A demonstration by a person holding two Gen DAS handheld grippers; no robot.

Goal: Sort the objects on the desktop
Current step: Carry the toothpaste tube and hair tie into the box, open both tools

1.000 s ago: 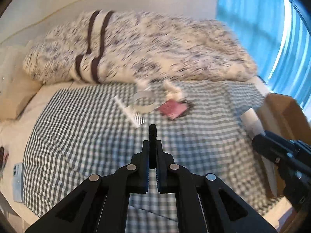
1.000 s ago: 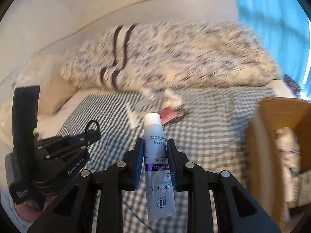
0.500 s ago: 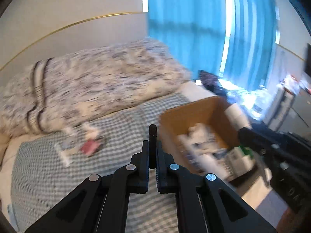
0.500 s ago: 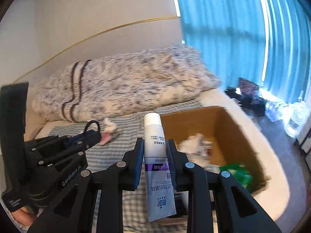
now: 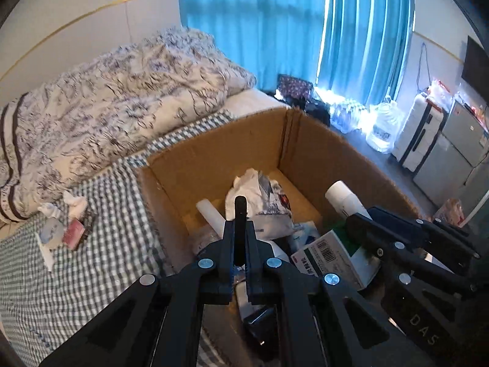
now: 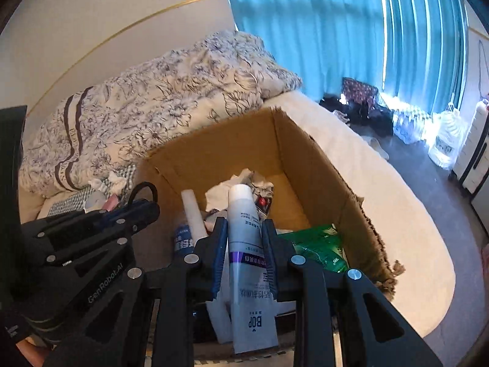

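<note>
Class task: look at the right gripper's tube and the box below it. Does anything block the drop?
No lid or flap blocks the box. The tube, clamped in the right gripper, hangs over its open top. Only items already inside lie beneath.

Left gripper (image 5: 240, 241) nearly closed; right gripper (image 6: 244, 244) clamped, side by side.

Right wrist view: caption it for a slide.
Right gripper holds a white-capped pale blue BOP tube above an open brown cardboard box.
</note>
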